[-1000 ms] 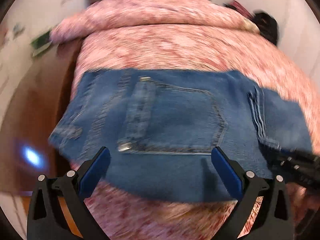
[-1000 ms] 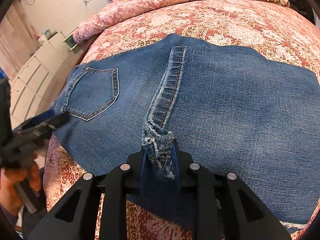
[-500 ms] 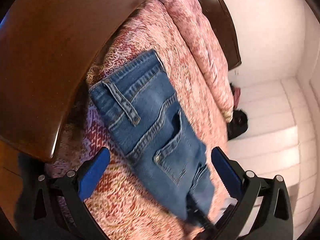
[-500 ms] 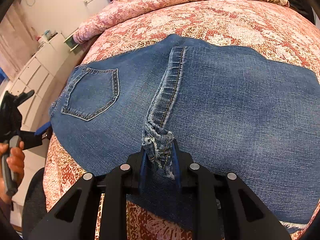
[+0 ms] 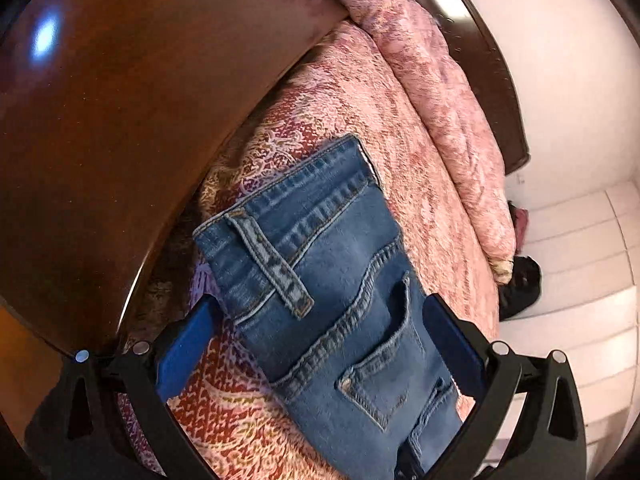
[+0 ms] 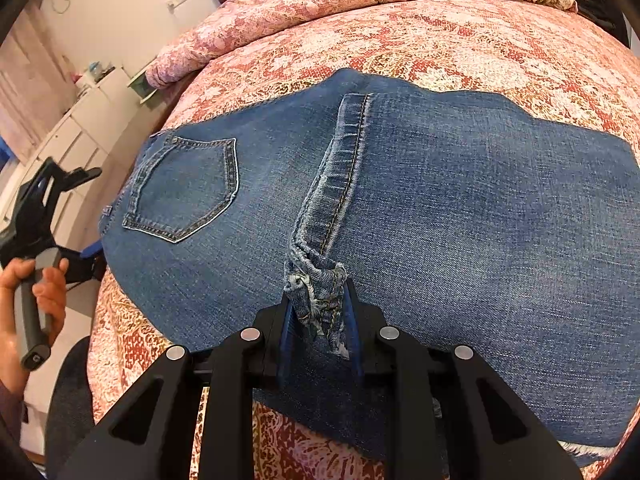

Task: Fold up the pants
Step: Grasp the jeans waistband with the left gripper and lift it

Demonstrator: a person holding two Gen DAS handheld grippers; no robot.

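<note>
Blue jeans (image 6: 440,208) lie folded on a red and pink patterned bed. My right gripper (image 6: 318,316) is shut on the frayed hem (image 6: 316,292) at the near edge of the jeans. My left gripper (image 5: 320,344) is open, with its blue pads (image 5: 188,340) either side of the waistband end (image 5: 304,232) of the jeans at the bed's edge. The left gripper also shows in the right wrist view (image 6: 76,256), held by a hand beside the bed at the waistband end.
A rolled pink blanket (image 6: 340,4) lies along the head of the bed. A dark wooden board (image 5: 120,120) stands close beside the waistband end. White cabinets (image 6: 68,140) stand to the left of the bed. A dark bundle (image 5: 520,284) lies past the blanket.
My left gripper has swung round from over the back pocket to the waistband end and moved in closer to it, still open. My right gripper has stayed shut on the hem.
</note>
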